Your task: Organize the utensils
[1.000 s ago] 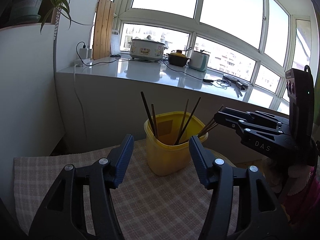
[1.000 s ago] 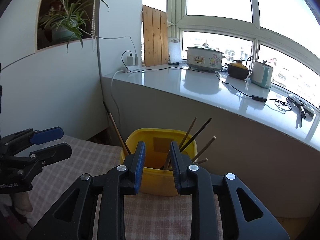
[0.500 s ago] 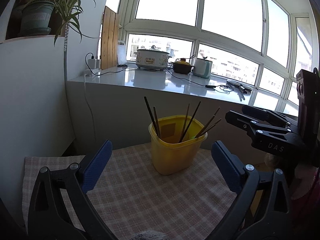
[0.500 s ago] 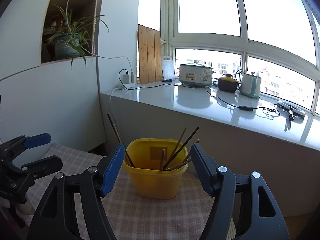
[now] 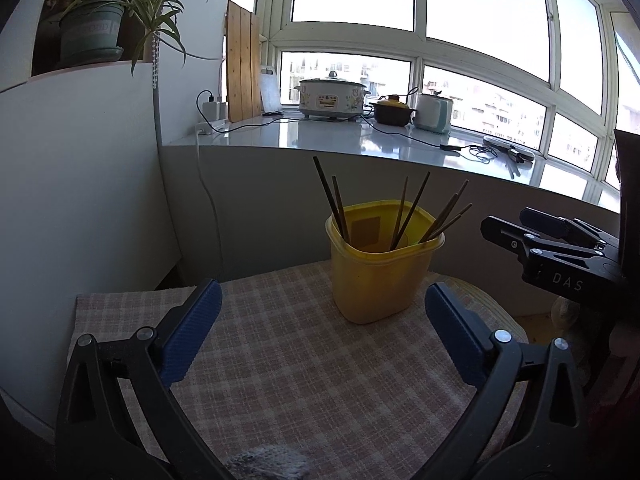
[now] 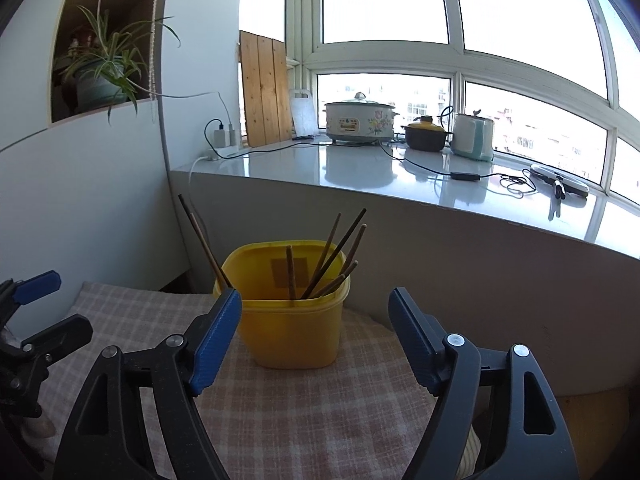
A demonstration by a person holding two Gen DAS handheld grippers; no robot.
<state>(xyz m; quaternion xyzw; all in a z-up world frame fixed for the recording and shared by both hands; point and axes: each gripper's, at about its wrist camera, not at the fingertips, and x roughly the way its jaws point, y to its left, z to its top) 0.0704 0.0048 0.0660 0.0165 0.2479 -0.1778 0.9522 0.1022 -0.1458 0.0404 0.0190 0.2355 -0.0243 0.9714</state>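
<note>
Your left hand-held gripper (image 5: 320,320) has just been opening and now stands spread wide, nothing between its blue pads, low over the pink-and-white checked cloth (image 5: 288,376). Your right hand-held gripper (image 6: 316,332) has likewise just been opening; its jaws are spread with nothing gripped, and the tub shows beyond the gap, clear of the pads. Just ahead on that cloth stands the yellow plastic tub (image 5: 380,276), upright, with the dark wooden chopsticks (image 5: 412,208) leaning inside it. Behind runs the glossy white counter (image 5: 332,140), carrying a white floral cooker (image 5: 330,98).
</note>
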